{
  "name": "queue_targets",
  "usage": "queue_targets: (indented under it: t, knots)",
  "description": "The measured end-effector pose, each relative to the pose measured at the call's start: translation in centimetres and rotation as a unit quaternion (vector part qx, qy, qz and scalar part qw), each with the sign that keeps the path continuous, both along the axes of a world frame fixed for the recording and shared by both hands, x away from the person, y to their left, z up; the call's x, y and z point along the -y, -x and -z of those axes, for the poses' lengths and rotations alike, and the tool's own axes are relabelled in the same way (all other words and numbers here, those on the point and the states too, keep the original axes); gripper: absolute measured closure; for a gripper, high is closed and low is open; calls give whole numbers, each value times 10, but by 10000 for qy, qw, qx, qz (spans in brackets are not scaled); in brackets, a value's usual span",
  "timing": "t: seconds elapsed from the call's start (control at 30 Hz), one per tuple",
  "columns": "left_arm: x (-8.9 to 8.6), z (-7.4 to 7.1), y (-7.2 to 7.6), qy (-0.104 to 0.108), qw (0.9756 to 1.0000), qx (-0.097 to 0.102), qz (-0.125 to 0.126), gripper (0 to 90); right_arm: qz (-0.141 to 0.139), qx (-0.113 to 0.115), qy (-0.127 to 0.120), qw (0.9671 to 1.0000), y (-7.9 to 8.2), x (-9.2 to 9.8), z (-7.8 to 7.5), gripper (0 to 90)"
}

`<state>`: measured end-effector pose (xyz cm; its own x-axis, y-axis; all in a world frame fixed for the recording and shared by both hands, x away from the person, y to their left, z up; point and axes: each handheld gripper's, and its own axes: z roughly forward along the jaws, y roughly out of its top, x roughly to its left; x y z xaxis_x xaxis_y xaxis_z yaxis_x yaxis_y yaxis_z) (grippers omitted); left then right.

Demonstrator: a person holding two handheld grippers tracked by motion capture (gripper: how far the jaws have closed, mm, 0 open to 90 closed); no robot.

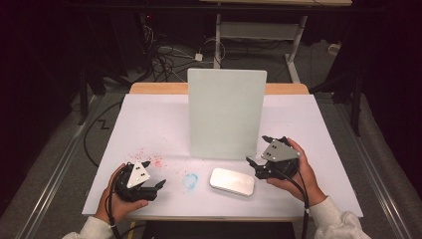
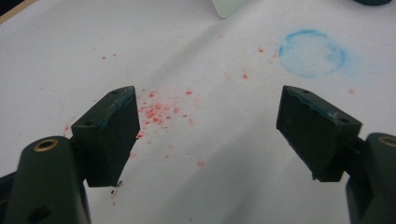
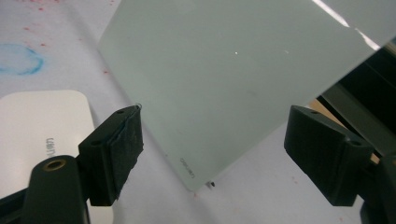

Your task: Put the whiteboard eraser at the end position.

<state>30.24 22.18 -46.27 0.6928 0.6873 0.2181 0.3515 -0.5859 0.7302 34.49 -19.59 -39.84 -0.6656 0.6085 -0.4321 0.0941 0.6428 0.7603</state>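
Observation:
A pale frosted board (image 1: 226, 113) stands upright at the middle of the white table sheet (image 1: 149, 124). In front of it lies a flat white case (image 1: 232, 181) with rounded corners. My right gripper (image 1: 258, 149) hovers just right of the case, open, with nothing between its jaws. In the right gripper view, the gripper (image 3: 215, 112) faces the board (image 3: 233, 70), with the case (image 3: 42, 121) at its lower left. My left gripper (image 1: 154, 173) rests open at the front left. In its own view, the gripper (image 2: 208, 93) stands over red crumbs (image 2: 159, 112).
A blue ring stain (image 1: 190, 180) marks the sheet between the left gripper and the case; it also appears as a blue ring (image 2: 312, 52) in the left gripper view. Red specks (image 1: 149, 160) lie scattered nearby. Behind the table, cables (image 1: 164, 55) lie on the floor.

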Motion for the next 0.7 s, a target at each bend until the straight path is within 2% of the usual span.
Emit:
queue_targets:
  t: [0.3, 0.7]
  knots:
    - [1, 0, 0, 1, 10000, -10, 22, 204, 219, 158, 31, 9996, 2, 14, 0, 197]
    - [1, 0, -1, -9, 10000, -25, 32, 204, 479, 230, -15, 9986, 6, 36, 3, 198]
